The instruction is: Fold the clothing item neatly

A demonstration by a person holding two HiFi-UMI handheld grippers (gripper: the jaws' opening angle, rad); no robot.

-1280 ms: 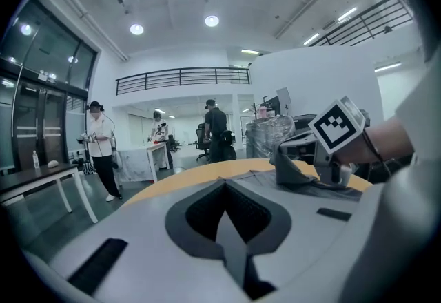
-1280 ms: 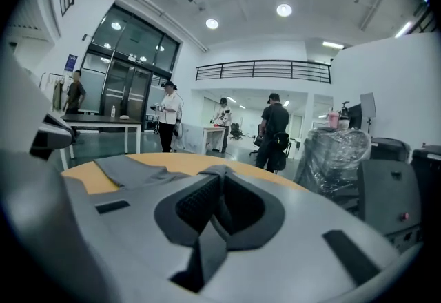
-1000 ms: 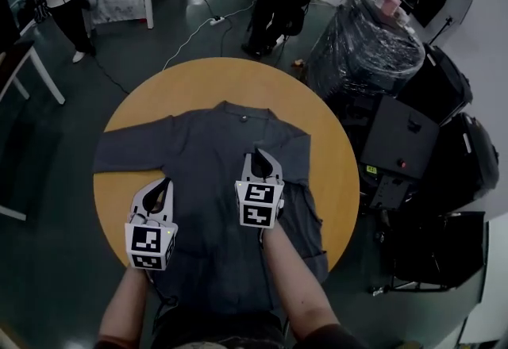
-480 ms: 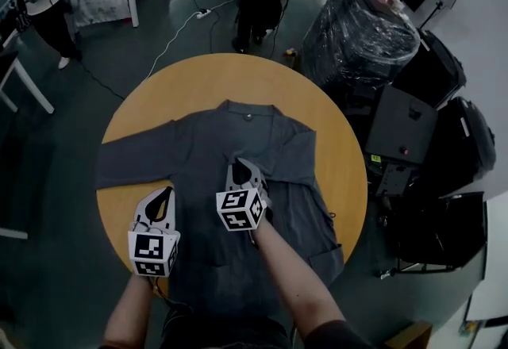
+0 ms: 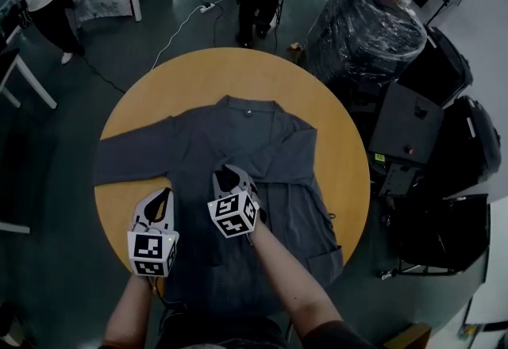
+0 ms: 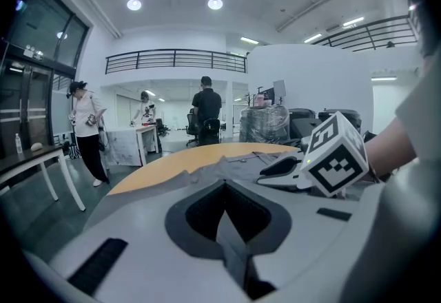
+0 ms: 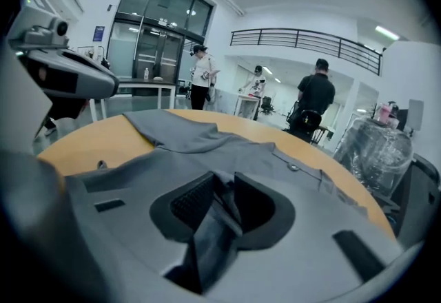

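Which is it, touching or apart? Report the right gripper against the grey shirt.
Touching. In the right gripper view a fold of the grey shirt runs up between the right gripper's jaws, against one pad; the jaws have just been opening.

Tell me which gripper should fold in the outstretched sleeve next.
Left. The left gripper, shut and empty, sits nearest the sleeve. The right gripper is over the middle of the shirt; its jaws have just been opening, a fold of it between them.

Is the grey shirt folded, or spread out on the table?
Mostly spread: the shirt lies flat on the round table, one sleeve stretched out sideways, the other sleeve lying down along the body.
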